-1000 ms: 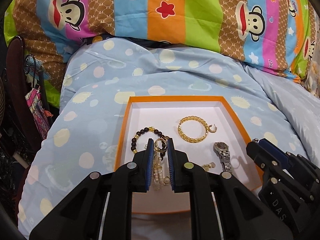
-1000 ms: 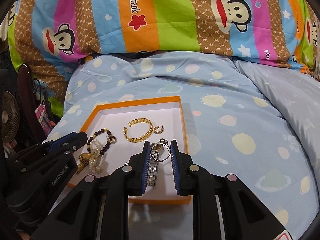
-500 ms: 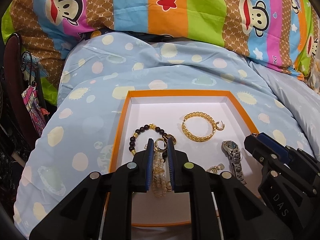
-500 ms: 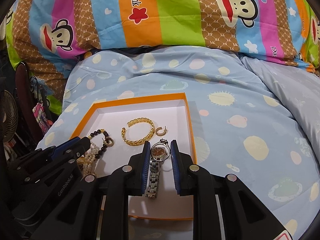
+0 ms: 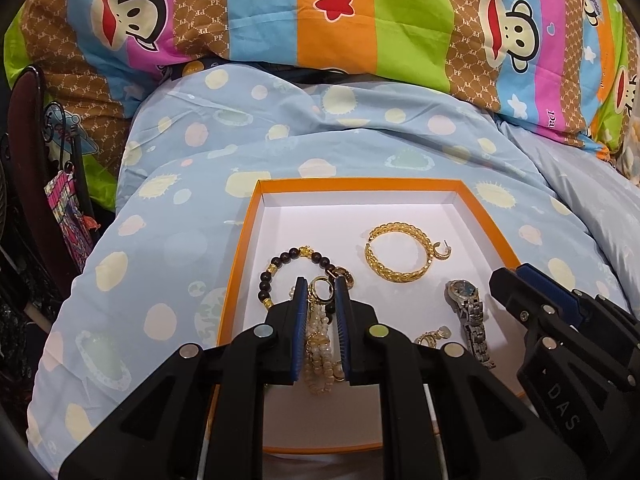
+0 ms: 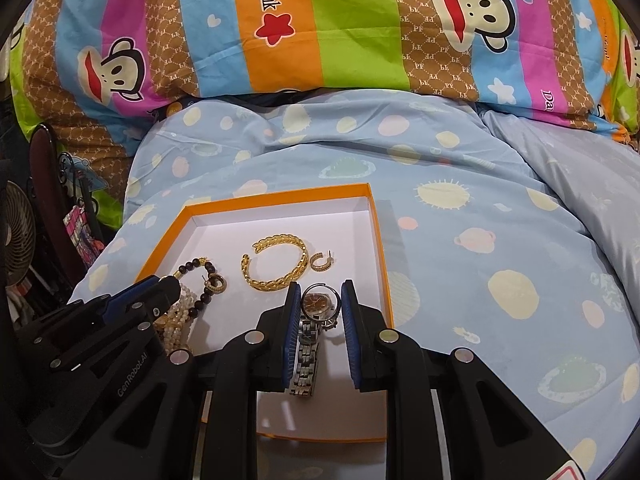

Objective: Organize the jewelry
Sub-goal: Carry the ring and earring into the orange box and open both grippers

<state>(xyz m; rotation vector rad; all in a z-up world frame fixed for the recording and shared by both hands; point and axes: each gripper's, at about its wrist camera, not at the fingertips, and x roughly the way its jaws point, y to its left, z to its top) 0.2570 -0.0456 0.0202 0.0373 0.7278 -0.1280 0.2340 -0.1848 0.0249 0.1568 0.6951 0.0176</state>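
An orange box with a white floor lies on the bed and holds the jewelry. My left gripper has its jaws a little apart around a pearl bracelet and a gold ring. A dark bead bracelet lies beside them. A gold bangle and a small hoop earring lie further back. My right gripper has its jaws a little apart around a silver watch; the watch lies on the box floor.
The box sits on a light blue dotted quilt. A striped monkey-print pillow lies behind. A dark chair frame and a fan stand at the left, off the bed. Another gold earring lies near the watch.
Both grippers have pulled back and up a little, so the box looks lower and fuller in view. The jewelry in the box has not moved. The jaw gaps look unchanged.
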